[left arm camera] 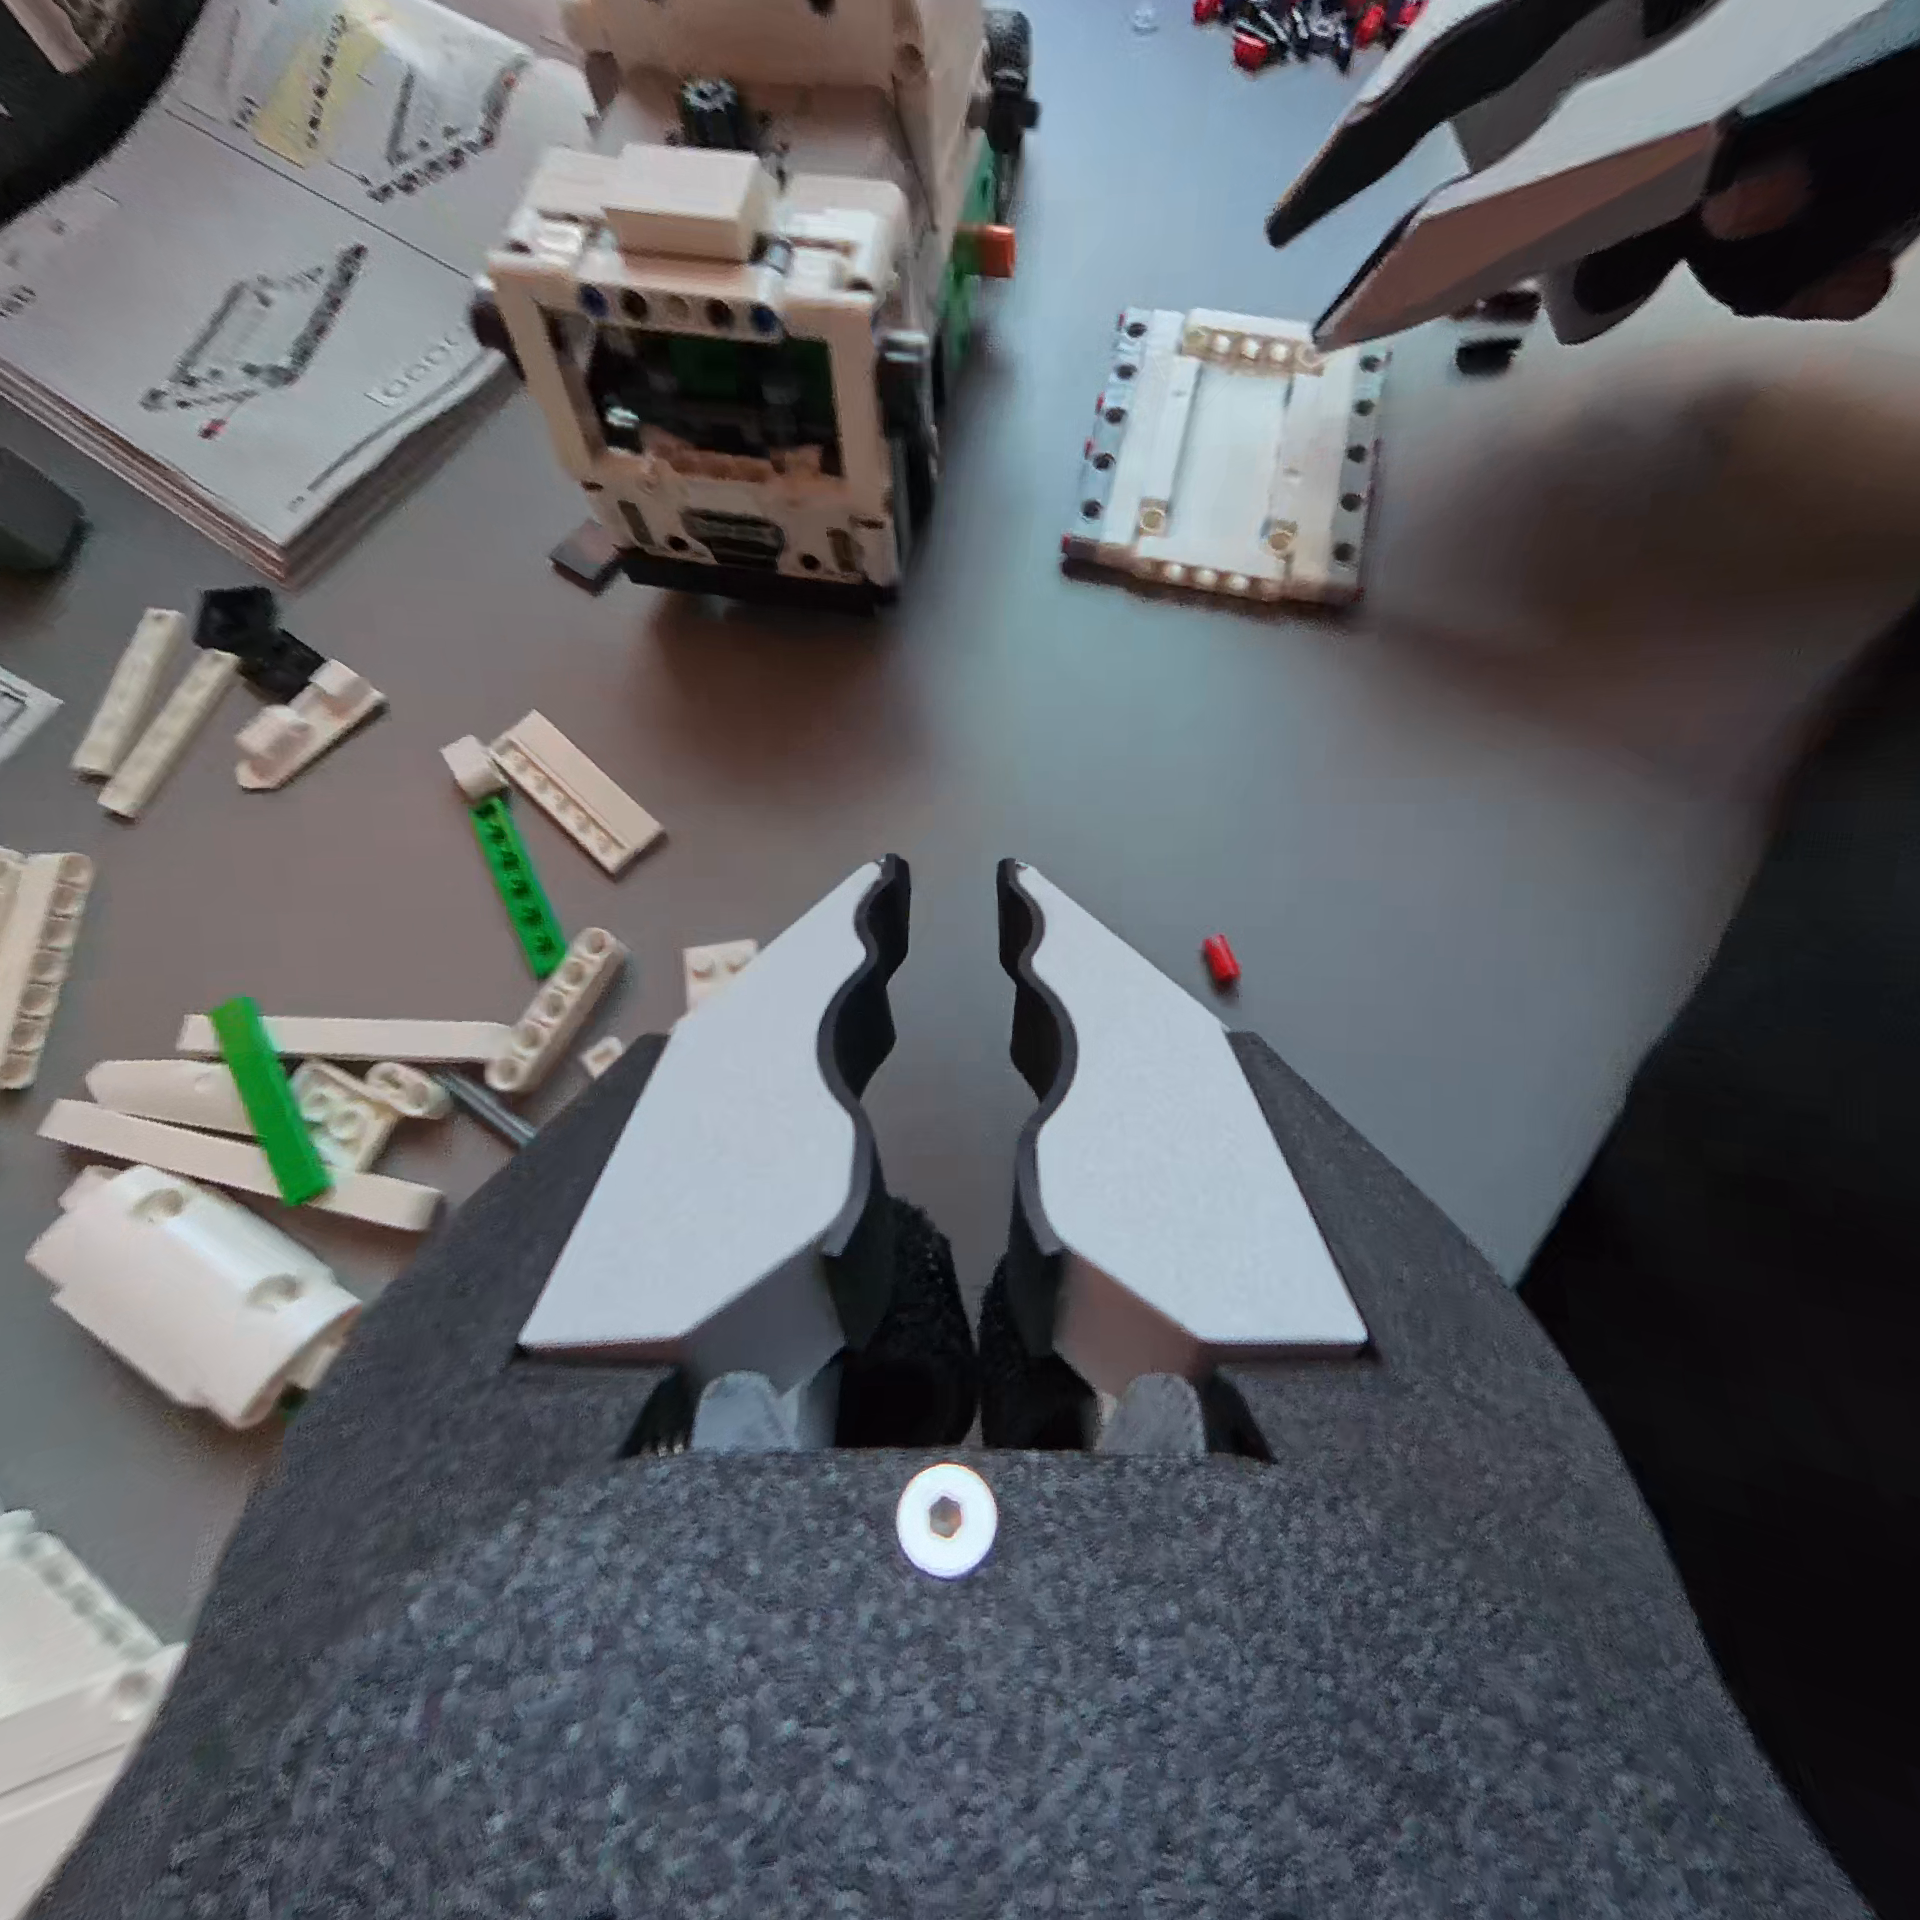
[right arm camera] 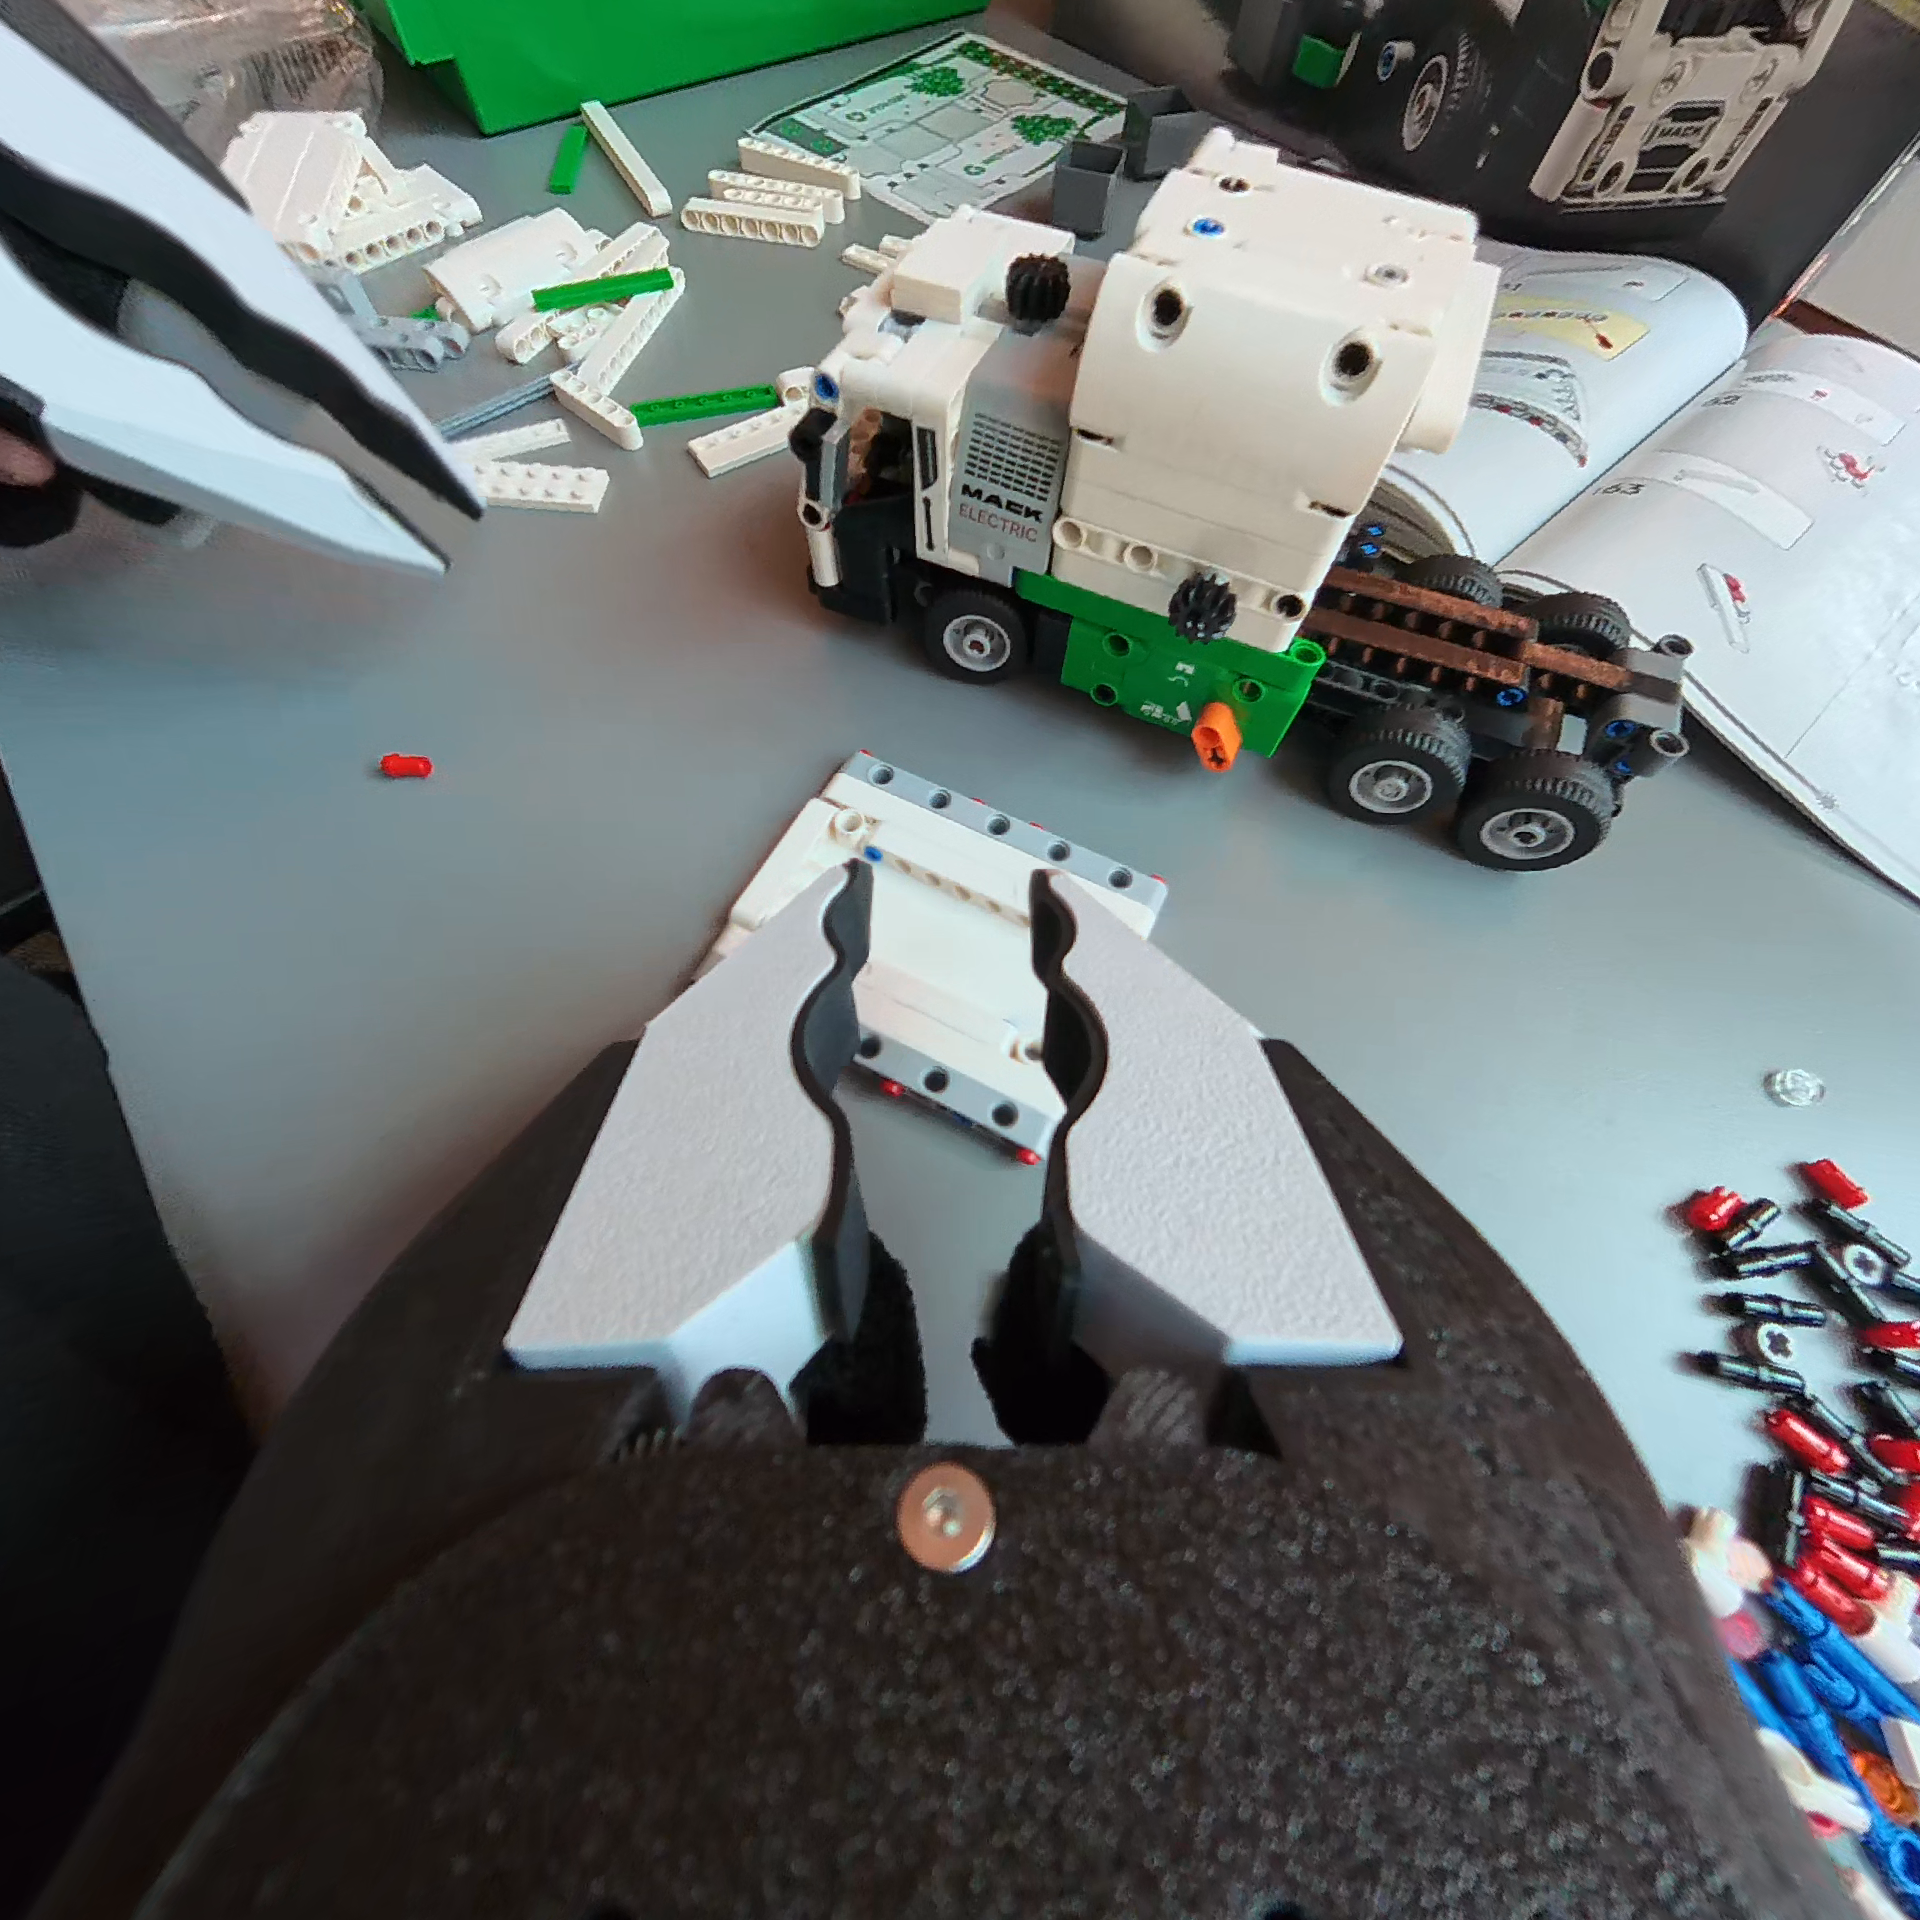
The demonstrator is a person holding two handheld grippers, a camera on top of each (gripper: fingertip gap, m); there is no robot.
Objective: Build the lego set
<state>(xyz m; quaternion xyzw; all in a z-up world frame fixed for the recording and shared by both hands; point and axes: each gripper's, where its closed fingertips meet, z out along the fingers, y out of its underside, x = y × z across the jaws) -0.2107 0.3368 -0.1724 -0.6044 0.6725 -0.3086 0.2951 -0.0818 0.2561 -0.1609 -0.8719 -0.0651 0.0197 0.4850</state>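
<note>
Both hand-held grippers, left [left arm camera: 953, 883] and right [right arm camera: 951, 891], hang spread and empty above one white panel [right arm camera: 940, 940] beside one truck [right arm camera: 1174, 499].

White-green truck [right arm camera: 1174, 499] upright, white panel [right arm camera: 940, 935] flat nearby

My left camera picture looks dim and a bit brown, and the table [left arm camera: 1091, 748] shines softly in the middle. A big blurry dark patch sits on its right side. The loose white pieces [left arm camera: 197, 1278] on the left look smeared. My right camera picture is brighter and sharper, so the truck [right arm camera: 1143, 468] shows up clear. Soft shadows lie under it. The pins [right arm camera: 1829, 1340] at the right edge look fuzzy. Both pictures bend and stretch near the edges.
</note>
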